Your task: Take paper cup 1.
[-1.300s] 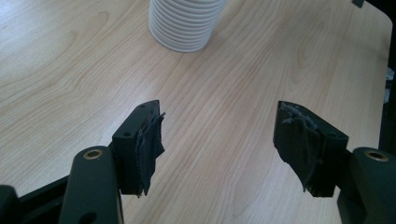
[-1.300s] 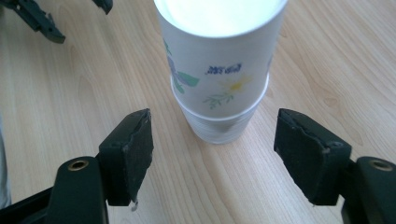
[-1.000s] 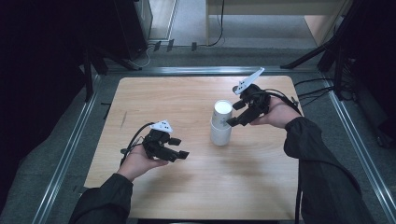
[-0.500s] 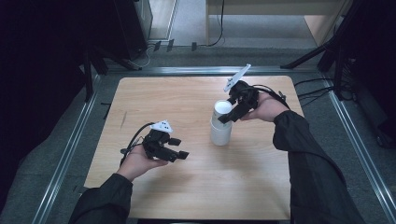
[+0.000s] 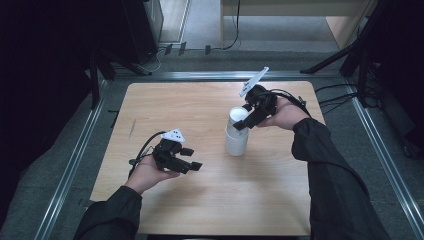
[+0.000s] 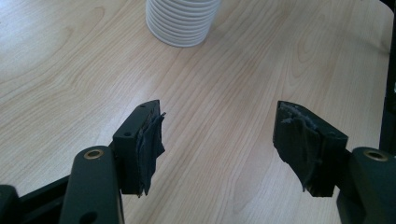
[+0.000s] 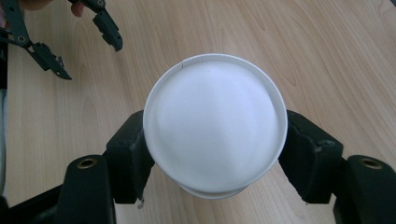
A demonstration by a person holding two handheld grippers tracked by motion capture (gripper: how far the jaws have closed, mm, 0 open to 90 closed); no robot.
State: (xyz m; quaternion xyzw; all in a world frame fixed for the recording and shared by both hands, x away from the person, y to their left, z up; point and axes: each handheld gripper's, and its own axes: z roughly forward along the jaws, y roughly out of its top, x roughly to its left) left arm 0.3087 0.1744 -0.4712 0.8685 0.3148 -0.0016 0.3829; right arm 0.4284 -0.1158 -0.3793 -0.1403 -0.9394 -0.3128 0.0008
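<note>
Light, thin-walled, easily crushed stack of white cups (image 5: 236, 135) upright mid-tabletop (image 5: 165, 110), best pinched gently just under the top rim, where right gripper (image 7: 215, 154) fingers have been closing; left gripper (image 6: 219, 149) fingers apart, empty.

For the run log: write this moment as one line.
right gripper: fingers closing on top cup of cup stack | left gripper: empty, above table

- A pale wooden worktop (image 5: 200, 210) is seen, framed by metal rails (image 5: 70, 165).
- Grey carpeted floor (image 5: 280, 60) is lit beyond; cables (image 5: 235, 30) are trailed across it.
- Dark surroundings are noted at both sides.
</note>
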